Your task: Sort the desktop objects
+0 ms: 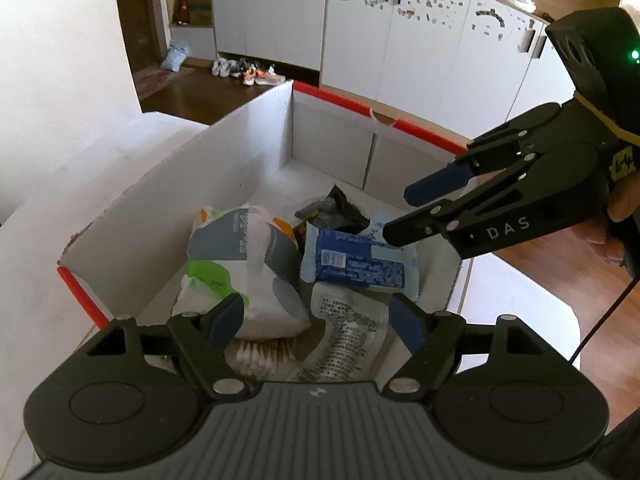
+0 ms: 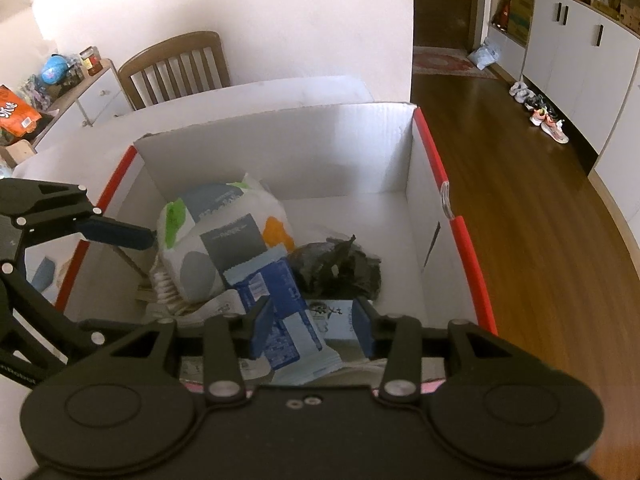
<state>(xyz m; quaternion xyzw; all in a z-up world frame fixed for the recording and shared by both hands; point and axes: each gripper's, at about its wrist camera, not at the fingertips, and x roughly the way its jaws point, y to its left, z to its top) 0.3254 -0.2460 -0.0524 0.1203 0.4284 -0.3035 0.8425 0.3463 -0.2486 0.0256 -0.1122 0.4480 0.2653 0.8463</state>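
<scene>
A white cardboard box with red edges [image 1: 256,148] [image 2: 464,240] holds several items. A tissue pack [image 1: 240,268] [image 2: 216,240] lies at the left. A blue snack packet [image 1: 356,264] [image 2: 276,300] lies on top beside a black wrapper [image 1: 336,208] [image 2: 340,264]. Cotton swabs [image 1: 260,354] [image 2: 164,288] and a white packet [image 1: 344,332] lie underneath. My left gripper [image 1: 316,322] is open and empty over the box's near end. My right gripper [image 2: 314,328] [image 1: 400,212] is open just above the blue packet, holding nothing.
The box sits on a white table [image 1: 36,280] [image 2: 280,88]. A wooden chair [image 2: 176,68] stands behind the table. White cabinets [image 1: 420,40] and shoes [image 1: 248,72] line the wooden floor [image 2: 540,208].
</scene>
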